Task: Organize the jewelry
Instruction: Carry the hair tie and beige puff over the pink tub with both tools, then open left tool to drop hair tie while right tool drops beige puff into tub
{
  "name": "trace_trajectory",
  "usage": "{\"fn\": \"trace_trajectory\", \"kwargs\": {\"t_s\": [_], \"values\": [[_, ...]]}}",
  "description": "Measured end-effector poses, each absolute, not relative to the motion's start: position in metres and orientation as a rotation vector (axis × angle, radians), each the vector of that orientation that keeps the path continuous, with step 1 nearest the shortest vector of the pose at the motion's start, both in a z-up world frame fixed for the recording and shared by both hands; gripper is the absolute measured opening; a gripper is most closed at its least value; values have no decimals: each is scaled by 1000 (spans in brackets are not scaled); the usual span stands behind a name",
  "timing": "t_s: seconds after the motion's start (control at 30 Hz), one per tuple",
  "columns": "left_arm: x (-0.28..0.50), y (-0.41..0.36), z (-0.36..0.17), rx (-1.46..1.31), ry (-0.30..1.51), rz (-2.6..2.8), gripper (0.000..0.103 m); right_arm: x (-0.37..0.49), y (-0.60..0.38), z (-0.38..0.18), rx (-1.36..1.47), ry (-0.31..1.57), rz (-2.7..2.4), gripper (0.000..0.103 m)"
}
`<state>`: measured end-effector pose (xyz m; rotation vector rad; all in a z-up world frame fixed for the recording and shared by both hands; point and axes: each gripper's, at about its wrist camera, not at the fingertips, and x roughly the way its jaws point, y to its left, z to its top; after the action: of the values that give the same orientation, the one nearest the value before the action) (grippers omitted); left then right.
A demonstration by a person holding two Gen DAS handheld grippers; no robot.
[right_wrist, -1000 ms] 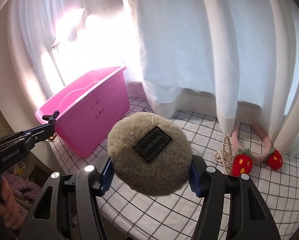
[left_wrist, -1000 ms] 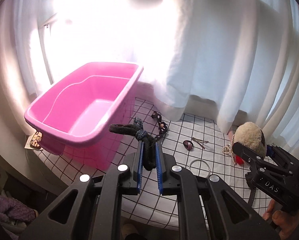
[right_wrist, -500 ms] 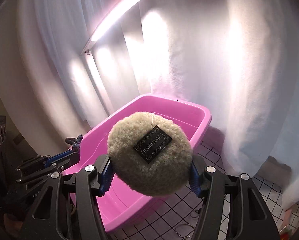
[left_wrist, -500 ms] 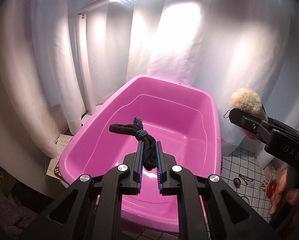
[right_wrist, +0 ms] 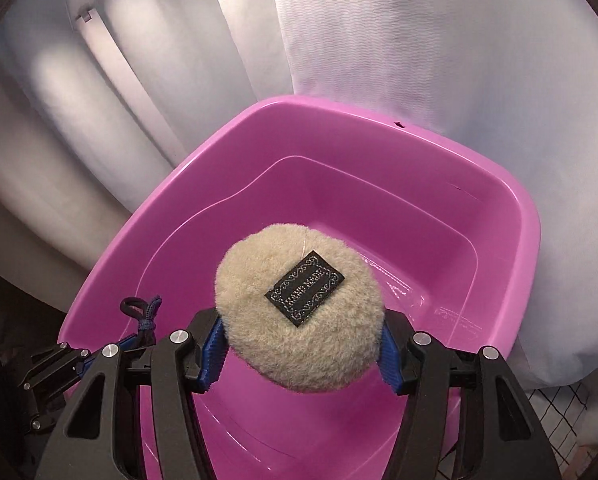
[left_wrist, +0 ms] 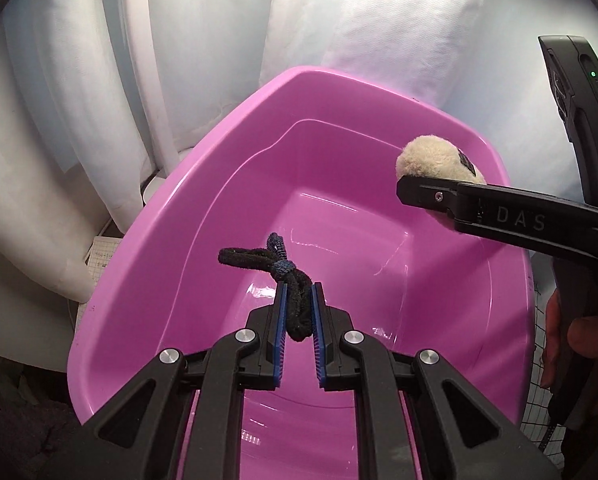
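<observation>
Behind everything, white curtains [right_wrist: 439,60] hang close around a pink tub [left_wrist: 203,200], with a strip of black-grid bench cover [right_wrist: 559,412] at the lower right. My left tool [left_wrist: 299,312] is nearly shut, blue pads pinching a black hair tie [left_wrist: 275,264] that sticks out forward above the tub floor. My right tool [right_wrist: 299,344] stands about half open, clamped on both sides of a fluffy beige scrunchie [right_wrist: 295,312] with a black label, also above the tub interior. Both tools sit inside the rim line, side by side but apart; tub floor below looks bare.
</observation>
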<state>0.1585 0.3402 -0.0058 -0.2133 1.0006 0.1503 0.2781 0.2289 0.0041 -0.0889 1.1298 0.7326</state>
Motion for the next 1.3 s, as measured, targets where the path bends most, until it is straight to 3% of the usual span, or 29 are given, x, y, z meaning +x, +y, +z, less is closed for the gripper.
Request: {"fn": "trace_trajectory", "kwargs": {"t_s": [0.27, 0.37, 0.43, 0.5, 0.8, 1.3], "values": [[165, 340, -14, -232, 1042, 133, 13, 292, 240, -12, -124, 1202, 713, 59], [166, 342, -13, -242, 1043, 146, 22, 295, 243, -13, -104, 1218, 718, 63], [163, 344, -8, -248, 1033, 170, 67, 298, 246, -16, -98, 1226, 712, 66], [156, 346, 0, -261, 982, 178, 88, 298, 246, -17, -109, 1223, 699, 67], [154, 352, -3, -259, 990, 216, 87, 298, 254, -23, -139, 1229, 710, 73], [139, 352, 10, -239, 944, 248, 87, 286, 252, -12, -129, 1204, 716, 73]]}}
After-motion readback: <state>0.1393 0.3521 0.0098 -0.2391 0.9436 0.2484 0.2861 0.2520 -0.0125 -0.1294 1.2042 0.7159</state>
